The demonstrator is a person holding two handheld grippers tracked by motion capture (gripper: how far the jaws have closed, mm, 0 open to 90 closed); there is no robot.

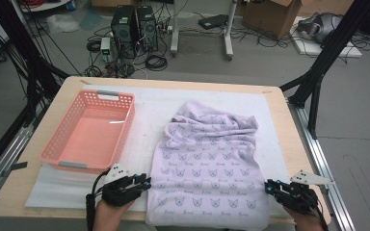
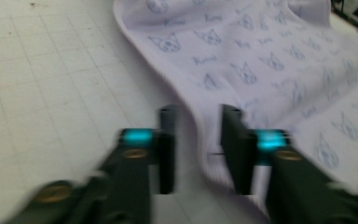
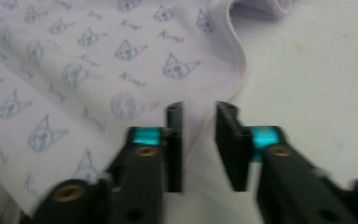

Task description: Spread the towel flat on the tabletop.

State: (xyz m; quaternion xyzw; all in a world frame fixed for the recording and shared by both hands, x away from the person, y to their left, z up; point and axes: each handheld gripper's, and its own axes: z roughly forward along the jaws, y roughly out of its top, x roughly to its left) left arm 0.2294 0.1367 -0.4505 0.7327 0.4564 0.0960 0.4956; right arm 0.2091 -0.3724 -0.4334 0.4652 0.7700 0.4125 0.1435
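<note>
A lilac towel (image 1: pixel 207 159) printed with small cat faces lies lengthwise on the white mat, bunched at its far end and hanging a little over the table's front edge. My left gripper (image 1: pixel 147 183) sits at the towel's near left edge. In the left gripper view the gripper (image 2: pixel 198 112) is open, and the towel (image 2: pixel 270 60) edge runs through the gap between the jaws. My right gripper (image 1: pixel 268 185) sits at the near right edge. In the right gripper view this gripper (image 3: pixel 200 108) is open too, with the hem of the towel (image 3: pixel 74 70) just at the gap.
An empty pink plastic basket (image 1: pixel 131 115) stands on the left of the white mat (image 1: pixel 144 110). The wooden table (image 1: pixel 289 130) ends close behind both hands. Cables, computer towers and boxes lie on the floor beyond.
</note>
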